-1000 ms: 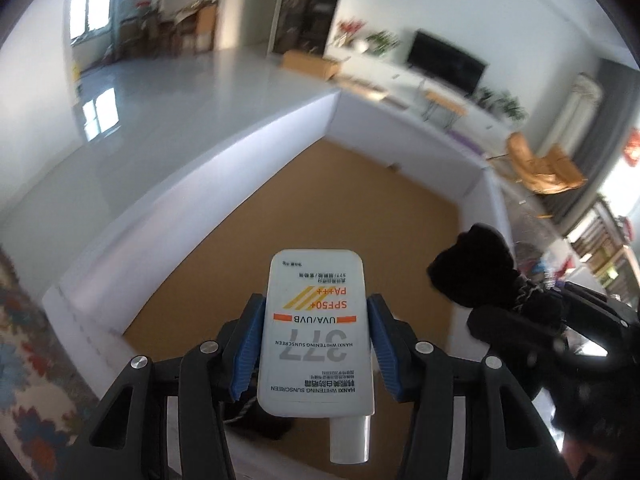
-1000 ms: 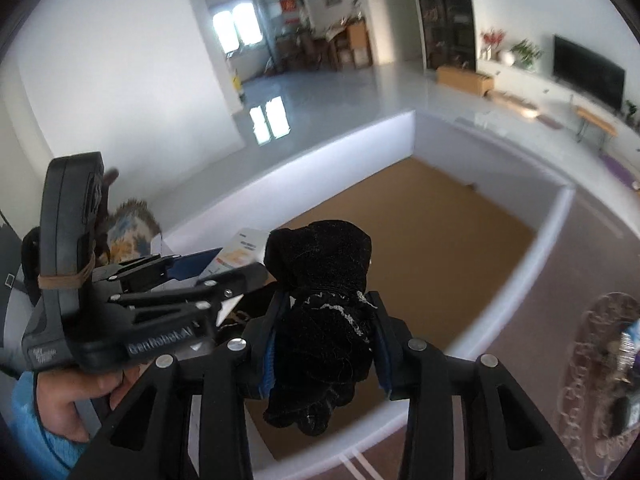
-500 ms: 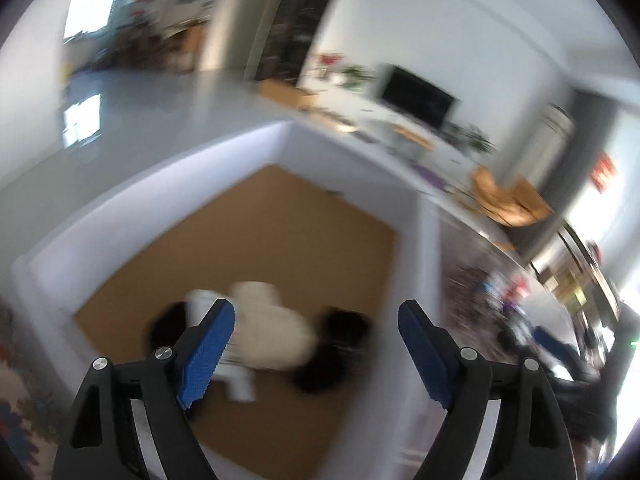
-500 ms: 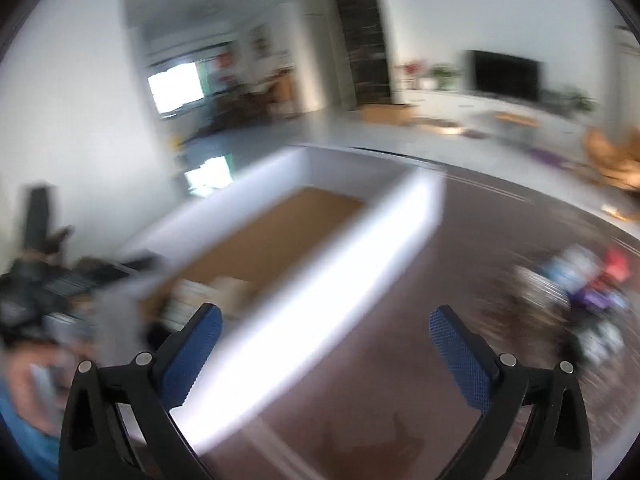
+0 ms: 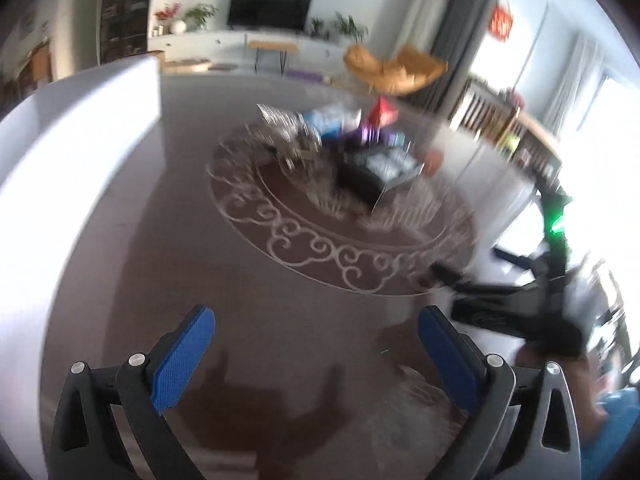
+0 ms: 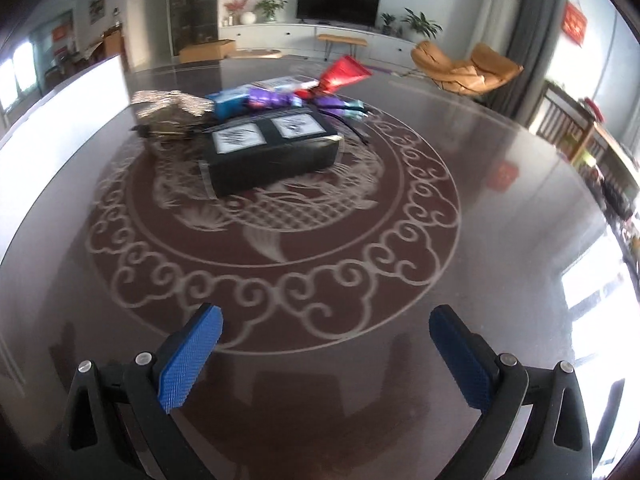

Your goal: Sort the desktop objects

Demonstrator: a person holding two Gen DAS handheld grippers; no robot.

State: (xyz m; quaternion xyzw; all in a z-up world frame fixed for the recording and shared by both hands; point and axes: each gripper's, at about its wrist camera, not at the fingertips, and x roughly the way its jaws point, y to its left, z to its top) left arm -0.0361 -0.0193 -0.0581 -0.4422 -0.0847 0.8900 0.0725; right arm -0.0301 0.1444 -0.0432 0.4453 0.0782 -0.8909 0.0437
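From the left wrist we look down along our left gripper (image 5: 316, 354) at the dark round table (image 5: 280, 280), with the white box wall (image 5: 80, 128) at left and the right gripper (image 5: 516, 312) blurred at the right edge. From the right wrist we look down between our own fingers, nearer the black box (image 6: 272, 148). Both views share the table's scroll pattern, the item pile and the television wall.
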